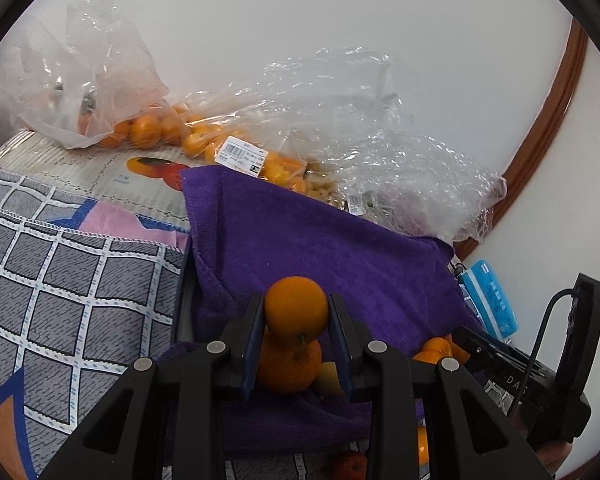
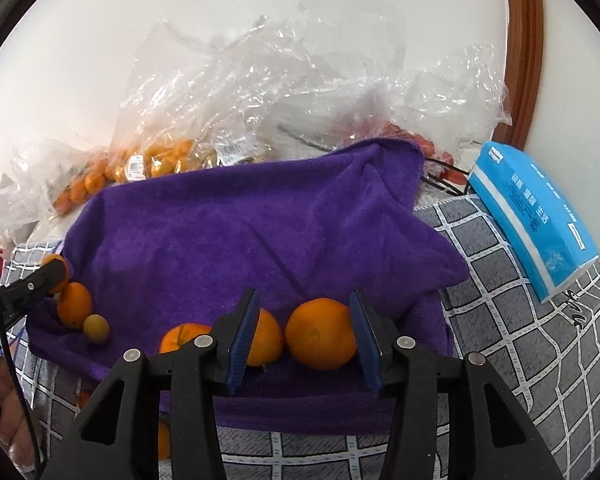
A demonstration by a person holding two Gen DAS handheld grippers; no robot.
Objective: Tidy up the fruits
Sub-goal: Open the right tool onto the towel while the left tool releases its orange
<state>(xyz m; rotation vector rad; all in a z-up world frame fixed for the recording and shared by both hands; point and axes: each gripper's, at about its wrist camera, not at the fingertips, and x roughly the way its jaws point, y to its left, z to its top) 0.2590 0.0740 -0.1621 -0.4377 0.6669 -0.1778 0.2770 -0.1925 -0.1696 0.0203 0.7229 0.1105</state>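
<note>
Left wrist view: the left hand-held gripper (image 1: 296,320) is closed on an orange (image 1: 296,306), its blue pads pressing the fruit from both sides. Just below it, at 6 o'clock, a second orange (image 1: 289,366) with a stem lies on the purple towel (image 1: 320,240), and a small yellowish fruit (image 1: 327,378) sits beside that one at 3 o'clock. Clear plastic bags of small oranges (image 1: 204,136) lie at 11 o'clock behind the towel, one carrying a white barcode label (image 1: 242,156). A grey checked cloth (image 1: 60,280) covers the surface at 9 o'clock

Right wrist view: the right hand-held gripper (image 2: 305,336) stands partly open around a large orange (image 2: 320,334); the right pad is at the fruit's edge, while the left pad is clear of it, with a gap. Another orange (image 2: 266,338) sits behind the left finger, and a further one (image 2: 180,338) at 9 o'clock of that. The left hand-held gripper shows at the left edge. A blue tissue pack (image 2: 536,220) lies at 2 o'clock on the checked cloth
</note>
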